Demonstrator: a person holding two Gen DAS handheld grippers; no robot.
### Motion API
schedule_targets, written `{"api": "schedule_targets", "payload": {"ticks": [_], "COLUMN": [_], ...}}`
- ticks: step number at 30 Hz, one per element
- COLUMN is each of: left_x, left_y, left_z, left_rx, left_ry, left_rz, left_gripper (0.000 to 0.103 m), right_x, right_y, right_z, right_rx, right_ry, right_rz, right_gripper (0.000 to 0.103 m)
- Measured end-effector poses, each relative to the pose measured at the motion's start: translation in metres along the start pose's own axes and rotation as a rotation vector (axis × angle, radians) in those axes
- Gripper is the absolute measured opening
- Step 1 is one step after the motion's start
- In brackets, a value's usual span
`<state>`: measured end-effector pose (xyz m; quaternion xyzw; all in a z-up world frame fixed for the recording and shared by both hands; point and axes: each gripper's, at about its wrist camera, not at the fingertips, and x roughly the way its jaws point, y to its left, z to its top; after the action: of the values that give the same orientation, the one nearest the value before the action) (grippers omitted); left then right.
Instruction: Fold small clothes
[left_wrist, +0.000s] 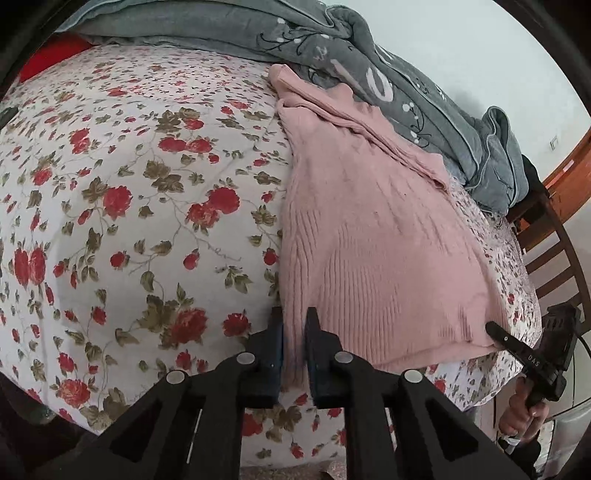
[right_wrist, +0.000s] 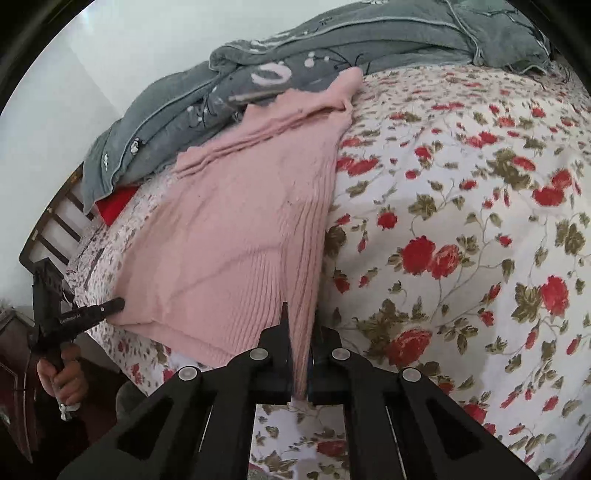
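Note:
A pink ribbed sweater (left_wrist: 369, 240) (right_wrist: 240, 229) lies flat on a floral bedsheet (left_wrist: 129, 203) (right_wrist: 461, 221), its hem towards me and its neck at the far end. In the left wrist view my left gripper (left_wrist: 294, 321) is shut on the hem's left corner, with pink knit pinched between its fingers. My right gripper (left_wrist: 491, 326) touches the opposite hem corner there, held by a hand. In the right wrist view my right gripper (right_wrist: 301, 332) is shut on the hem's right corner. My left gripper (right_wrist: 118, 304) meets the far corner at the left.
A bunched grey quilt (left_wrist: 369, 74) (right_wrist: 184, 110) lies along the far side of the bed, touching the sweater's top. A brown slatted wooden bed frame (left_wrist: 546, 251) (right_wrist: 55, 229) borders the bed's end. A red cloth (left_wrist: 48, 55) (right_wrist: 118, 203) peeks out under the quilt.

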<state>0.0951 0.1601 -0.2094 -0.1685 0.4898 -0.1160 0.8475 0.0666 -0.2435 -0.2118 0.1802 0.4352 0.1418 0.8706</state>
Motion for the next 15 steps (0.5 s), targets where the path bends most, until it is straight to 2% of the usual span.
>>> {"api": "schedule_targets", "payload": {"ticks": [4,6,8,10,12,15], "left_x": [0.0,-0.001,-0.004,-0.007,-0.01,-0.017], "left_y": [-0.004,-0.006,-0.009,-0.013,-0.016,-0.018], "left_z": [-0.001,-0.004,-0.005,-0.009,-0.012,-0.016], "left_rx": [0.026,0.04,0.056,0.085,0.108,0.111], "left_ry": [0.008,0.003,-0.001,-0.003,-0.015,-0.024], "left_rz": [0.032,0.043,0.052,0.071,0.096,0.086], "left_gripper": [0.02,0.024,0.036,0.048,0.048,0.048], "right_x": [0.006,0.005,0.002,-0.004,-0.013,-0.025], "right_y": [0.015,0.019,0.021,0.025,0.034,0.048], "right_z": [-0.003,-0.003,-0.003,-0.003,-0.004,-0.007], "right_rx": [-0.072,-0.091,-0.099,-0.121,-0.177,-0.268], "right_ry": [0.019,0.011,0.011,-0.004,-0.031,-0.087], "right_rz": [-0.06,-0.072,-0.079,-0.112,-0.155,-0.218], "right_gripper": [0.008,0.014,0.018,0.029,0.044,0.046]}}
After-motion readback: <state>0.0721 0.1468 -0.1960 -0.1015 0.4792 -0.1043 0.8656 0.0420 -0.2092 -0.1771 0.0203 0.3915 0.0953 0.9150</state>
